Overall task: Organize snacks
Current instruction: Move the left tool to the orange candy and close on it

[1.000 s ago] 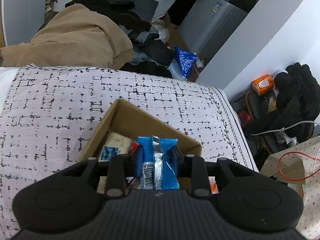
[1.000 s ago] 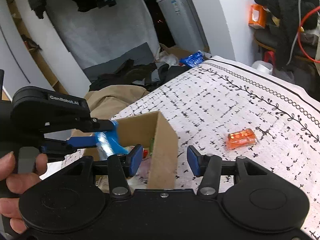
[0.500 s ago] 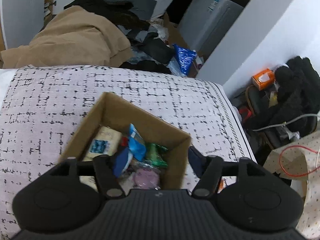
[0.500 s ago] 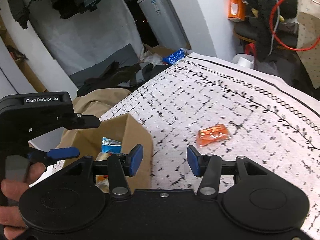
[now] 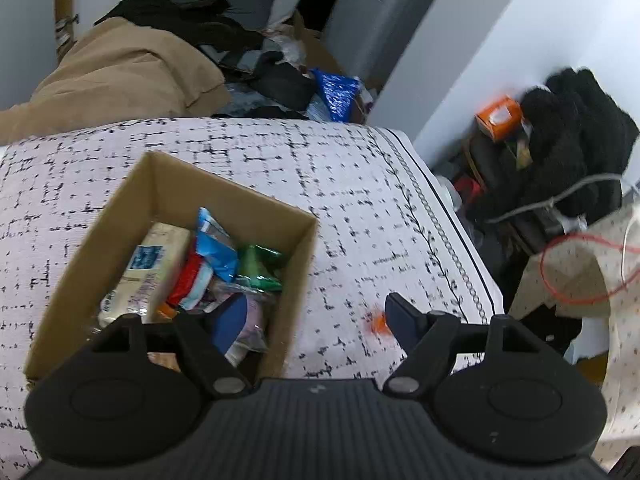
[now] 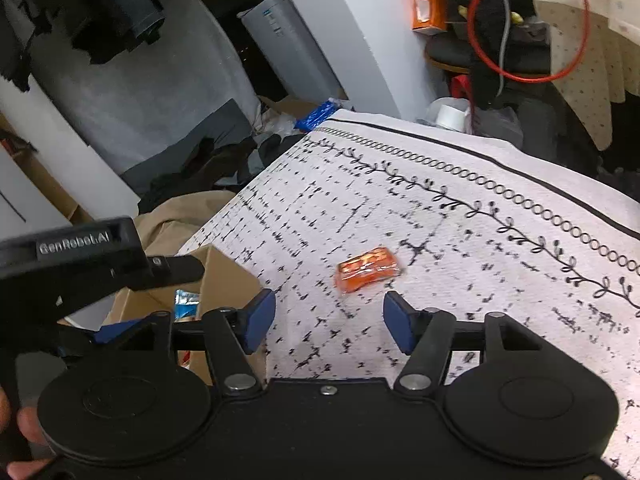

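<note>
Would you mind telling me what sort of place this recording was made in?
Probably a cluttered room at home: a patterned tablecloth, heaped clothes on the floor, and a white appliance, perhaps a fridge.

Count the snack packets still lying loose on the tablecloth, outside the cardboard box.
1: an orange packet on the tablecloth, right of the cardboard box, just ahead of the right gripper.

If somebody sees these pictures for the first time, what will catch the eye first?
Probably the open cardboard box full of bright snack packets, standing on the black-and-white patterned cloth. Next, the lone orange packet lying on that cloth apart from the box, just beyond the right gripper, whose jaws are opening with nothing between them.
</note>
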Demonstrator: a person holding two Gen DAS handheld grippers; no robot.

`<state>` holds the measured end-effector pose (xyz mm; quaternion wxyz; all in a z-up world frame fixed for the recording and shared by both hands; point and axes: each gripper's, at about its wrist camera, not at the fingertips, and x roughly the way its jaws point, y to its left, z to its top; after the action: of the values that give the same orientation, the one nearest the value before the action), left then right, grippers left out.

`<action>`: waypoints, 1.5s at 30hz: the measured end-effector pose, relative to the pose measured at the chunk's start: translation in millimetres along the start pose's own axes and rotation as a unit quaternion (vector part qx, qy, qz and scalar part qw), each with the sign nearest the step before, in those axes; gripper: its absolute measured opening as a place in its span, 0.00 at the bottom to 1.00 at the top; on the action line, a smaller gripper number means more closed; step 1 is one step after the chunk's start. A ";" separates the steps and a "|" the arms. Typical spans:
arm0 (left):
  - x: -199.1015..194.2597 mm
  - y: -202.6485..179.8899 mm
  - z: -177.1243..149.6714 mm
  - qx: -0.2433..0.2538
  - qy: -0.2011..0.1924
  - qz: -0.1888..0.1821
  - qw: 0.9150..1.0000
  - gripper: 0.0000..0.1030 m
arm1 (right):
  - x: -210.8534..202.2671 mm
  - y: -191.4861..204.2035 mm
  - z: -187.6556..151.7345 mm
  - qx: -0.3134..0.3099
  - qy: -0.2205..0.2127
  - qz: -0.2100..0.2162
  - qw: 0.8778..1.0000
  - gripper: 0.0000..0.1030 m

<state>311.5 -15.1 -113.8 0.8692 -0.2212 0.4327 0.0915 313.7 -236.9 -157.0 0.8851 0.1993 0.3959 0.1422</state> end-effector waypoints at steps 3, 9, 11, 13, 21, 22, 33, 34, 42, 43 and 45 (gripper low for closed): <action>4.6 -11.4 -4.3 0.017 0.005 -0.003 1.000 0.73 | -2.5 -9.4 3.0 0.008 -0.001 -0.004 1.000 0.63; 17.0 -34.1 -11.3 0.063 0.019 0.000 0.998 0.74 | -5.8 -29.0 8.5 0.023 0.000 -0.014 1.000 0.72; 21.0 -41.0 -13.7 0.080 0.023 0.006 0.996 0.78 | -6.8 -35.3 10.6 0.028 -0.001 -0.019 0.999 0.75; 24.7 -47.9 -15.1 0.099 0.024 0.007 0.995 0.82 | -8.1 -41.6 12.5 0.035 -0.001 -0.024 0.999 0.75; 46.9 -71.1 -23.4 0.170 0.047 0.019 0.984 0.88 | -9.8 -65.3 17.2 0.053 0.002 -0.037 0.998 0.81; 50.5 -72.4 -24.4 0.178 0.052 0.019 0.982 0.89 | -9.2 -68.2 17.4 0.055 0.003 -0.039 0.998 0.81; 80.2 -90.2 -31.6 0.240 0.088 0.020 0.966 1.00 | -3.1 -88.5 18.1 0.083 0.007 -0.050 0.995 0.82; 82.5 -92.8 -32.8 0.247 0.091 0.018 0.965 1.00 | -2.8 -90.4 18.3 0.085 0.007 -0.051 0.995 0.82; 109.5 -108.9 -40.3 0.289 0.116 0.029 0.950 1.00 | -3.7 -105.6 18.8 0.113 0.000 -0.057 0.992 0.83; 112.7 -109.3 -40.7 0.292 0.112 0.038 0.949 1.00 | -3.5 -106.9 18.9 0.115 0.000 -0.057 0.992 0.82; 119.7 -110.2 -40.8 0.299 0.109 0.054 0.946 1.00 | -2.9 -108.6 18.9 0.117 0.000 -0.056 0.991 0.83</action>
<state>393.9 -135.4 -196.5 0.8364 0.0642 0.5439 -0.0202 336.3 -338.3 -194.2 0.8621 0.2793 0.4203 0.0448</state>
